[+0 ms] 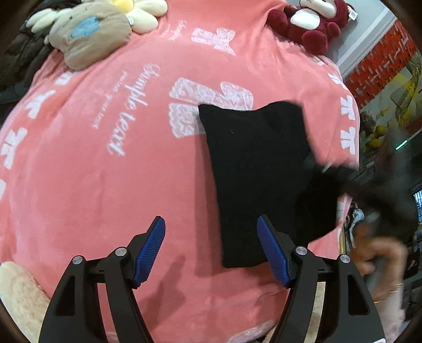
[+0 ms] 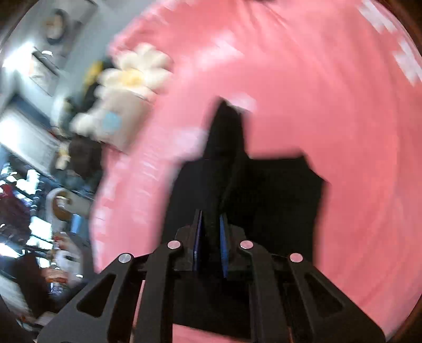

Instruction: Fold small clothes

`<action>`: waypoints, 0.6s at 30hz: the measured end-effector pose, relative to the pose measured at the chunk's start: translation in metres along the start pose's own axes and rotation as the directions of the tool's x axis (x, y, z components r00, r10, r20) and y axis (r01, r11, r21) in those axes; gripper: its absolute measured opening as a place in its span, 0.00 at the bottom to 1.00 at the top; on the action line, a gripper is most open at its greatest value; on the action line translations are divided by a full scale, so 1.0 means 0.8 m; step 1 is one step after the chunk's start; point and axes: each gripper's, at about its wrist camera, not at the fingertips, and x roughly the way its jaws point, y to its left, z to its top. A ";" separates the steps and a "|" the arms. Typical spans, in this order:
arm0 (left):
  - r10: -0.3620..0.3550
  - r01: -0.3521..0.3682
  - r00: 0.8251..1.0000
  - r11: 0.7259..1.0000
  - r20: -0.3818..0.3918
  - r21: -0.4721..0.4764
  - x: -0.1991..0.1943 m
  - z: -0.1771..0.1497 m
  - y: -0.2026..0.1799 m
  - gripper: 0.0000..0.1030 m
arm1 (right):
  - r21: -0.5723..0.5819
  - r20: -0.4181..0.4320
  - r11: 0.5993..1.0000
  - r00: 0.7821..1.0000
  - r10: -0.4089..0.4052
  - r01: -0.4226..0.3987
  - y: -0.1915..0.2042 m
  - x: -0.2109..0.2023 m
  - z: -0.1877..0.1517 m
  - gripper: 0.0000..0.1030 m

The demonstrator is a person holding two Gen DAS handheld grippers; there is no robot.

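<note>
A small black garment [image 1: 258,171] lies flat on the pink blanket [image 1: 118,184], right of centre in the left wrist view. My left gripper [image 1: 211,245] is open and empty, hovering just above the blanket, its right finger over the garment's near edge. My right gripper [image 2: 210,237] is shut on a bunched fold of the black garment [image 2: 277,195] and lifts that edge. In the left wrist view the right gripper appears as a dark blur [image 1: 379,195] at the garment's right side. The right wrist view is motion-blurred.
A brown plush with a flower [image 1: 92,31] and a red-and-white plush [image 1: 316,23] sit at the blanket's far end. A cream plush [image 1: 18,295] lies at the near left. The blanket's right edge [image 1: 353,137] drops off to a cluttered room.
</note>
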 end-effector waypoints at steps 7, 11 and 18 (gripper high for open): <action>-0.012 0.012 0.998 1.000 -0.056 -0.006 0.037 -0.006 -0.019 0.67 | 0.082 0.019 0.994 0.998 0.068 -0.069 -0.031 0.003 -0.029 0.26; -0.022 0.022 0.997 1.000 -0.068 0.003 0.046 -0.006 -0.031 0.67 | 0.087 0.020 0.995 0.998 0.055 -0.056 -0.037 0.015 -0.016 0.32; -0.005 0.007 0.998 1.000 -0.067 0.030 0.052 -0.009 -0.046 0.67 | 0.115 0.047 0.982 0.988 0.148 -0.152 -0.039 0.039 0.031 0.09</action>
